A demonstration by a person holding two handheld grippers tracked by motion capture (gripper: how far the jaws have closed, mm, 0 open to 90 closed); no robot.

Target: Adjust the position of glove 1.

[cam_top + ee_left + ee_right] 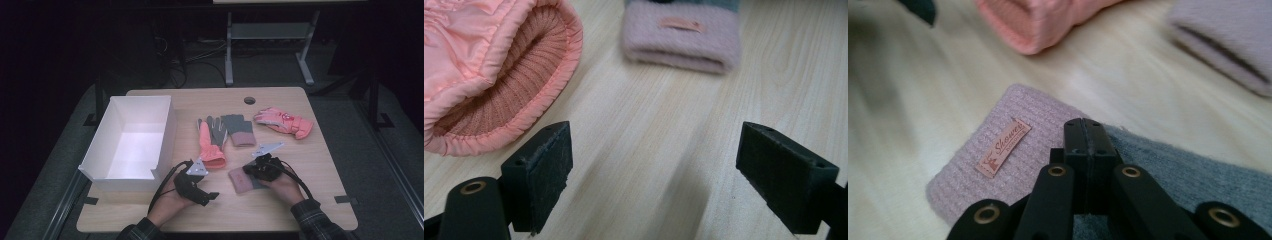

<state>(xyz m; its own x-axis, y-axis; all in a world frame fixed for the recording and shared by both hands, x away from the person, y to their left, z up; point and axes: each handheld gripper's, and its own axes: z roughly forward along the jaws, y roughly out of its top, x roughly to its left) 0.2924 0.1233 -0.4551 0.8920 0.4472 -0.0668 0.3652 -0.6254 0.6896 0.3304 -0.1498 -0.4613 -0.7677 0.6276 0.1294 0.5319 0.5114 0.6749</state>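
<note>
right gripper (1083,125): jaws closed together over grey-pink glove (1013,150) | left gripper (654,165): jaws wide, nothing between | wooden table (300,165)

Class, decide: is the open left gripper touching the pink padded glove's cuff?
Apart. The left gripper view shows bare wood between the left gripper and the pink padded glove's cuff.

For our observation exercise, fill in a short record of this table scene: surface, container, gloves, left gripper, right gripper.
surface: wooden table
container: white box, open top, at the table's left
gloves: salmon glove; grey knit glove; pink ski glove; grey glove with pink cuff near the front edge
left gripper: jaws wide apart over bare wood beside the salmon glove's cuff
right gripper: jaws closed over the grey glove with pink cuff
</note>
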